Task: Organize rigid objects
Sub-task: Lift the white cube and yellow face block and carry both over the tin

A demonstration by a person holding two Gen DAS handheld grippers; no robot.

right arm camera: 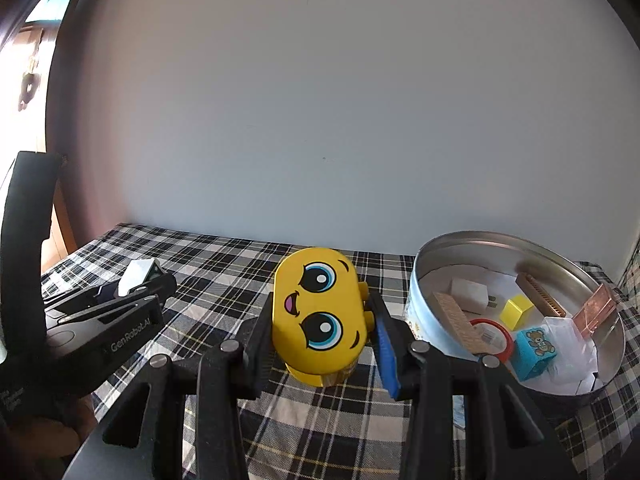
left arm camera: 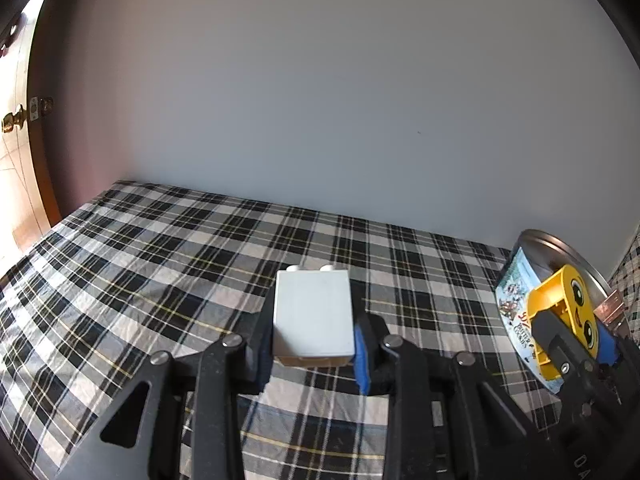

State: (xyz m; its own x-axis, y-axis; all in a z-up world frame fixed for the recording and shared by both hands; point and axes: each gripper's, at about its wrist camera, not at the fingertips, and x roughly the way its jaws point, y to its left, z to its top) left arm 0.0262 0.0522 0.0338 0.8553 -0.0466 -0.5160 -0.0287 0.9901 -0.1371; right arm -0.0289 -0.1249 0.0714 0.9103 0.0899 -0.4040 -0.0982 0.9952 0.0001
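Left gripper (left arm camera: 314, 344) held a white block (left arm camera: 313, 316) between its fingers (left arm camera: 365, 354), studs pointing away from the camera, above the plaid cloth (left arm camera: 160, 264) covering the surface. At far right, the right gripper (left arm camera: 576, 344) gripped a yellow face block (left arm camera: 568, 312), tilted, in front of a round tin (left arm camera: 516, 292). Tin stood near the wall (left arm camera: 320, 100). A copper-coloured piece (left arm camera: 610, 306) showed just behind the yellow block. Door with brass knob (left arm camera: 12, 122) at left edge.
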